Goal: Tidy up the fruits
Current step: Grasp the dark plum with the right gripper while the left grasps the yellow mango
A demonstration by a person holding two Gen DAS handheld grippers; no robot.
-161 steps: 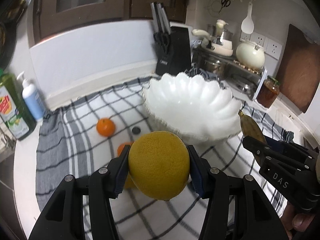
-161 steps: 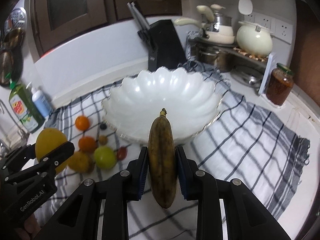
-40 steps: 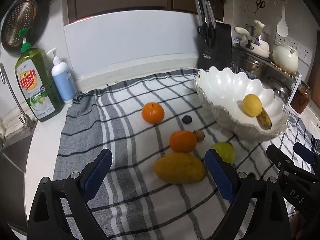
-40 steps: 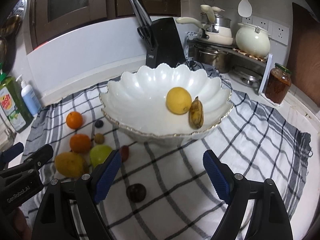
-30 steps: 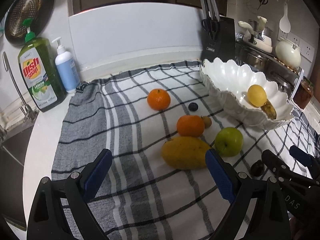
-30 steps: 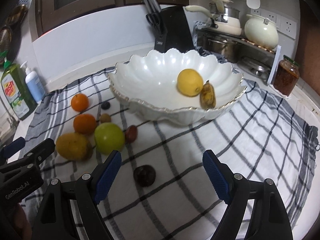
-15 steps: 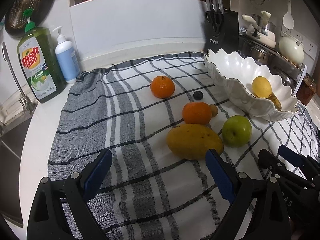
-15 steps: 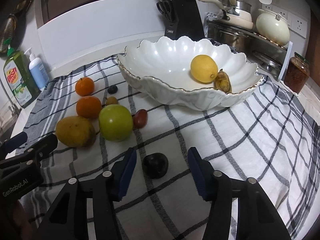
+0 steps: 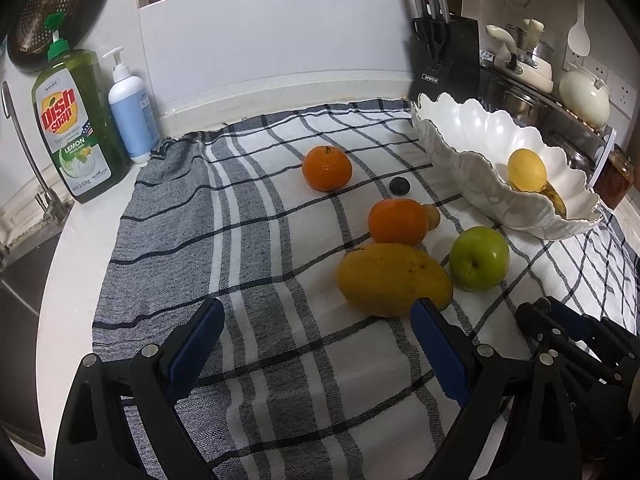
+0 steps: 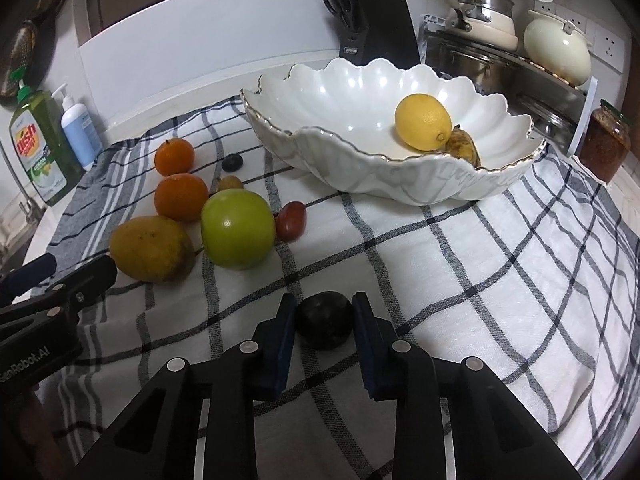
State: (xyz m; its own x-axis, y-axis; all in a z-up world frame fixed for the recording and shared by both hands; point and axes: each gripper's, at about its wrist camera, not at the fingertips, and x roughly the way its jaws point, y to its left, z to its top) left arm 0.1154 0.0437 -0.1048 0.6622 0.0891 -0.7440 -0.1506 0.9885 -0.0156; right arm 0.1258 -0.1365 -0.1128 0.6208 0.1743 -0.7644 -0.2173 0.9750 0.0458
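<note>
The white scalloped bowl [image 10: 360,168] holds a lemon [image 10: 422,127] and a dark banana [image 10: 464,147]. On the checked cloth lie a mango [image 9: 394,278], a green apple [image 9: 479,258], two oranges [image 9: 327,168] [image 9: 397,221], a small red fruit [image 10: 291,220] and a blueberry [image 9: 399,185]. My right gripper [image 10: 324,320] has closed around a dark round fruit [image 10: 324,318] that rests on the cloth, pads touching its sides. My left gripper [image 9: 316,320] is open and empty, just short of the mango.
Dish soap [image 9: 74,128] and a pump bottle [image 9: 130,120] stand at the back left by the sink. A knife block [image 9: 444,60], pots on a rack [image 10: 480,20] and a jar [image 10: 604,144] stand behind the bowl.
My right gripper has lowered and narrowed its jaws onto the dark fruit. My left gripper has come closer to the mango, still open. Earlier both grippers put the lemon and banana in the bowl.
</note>
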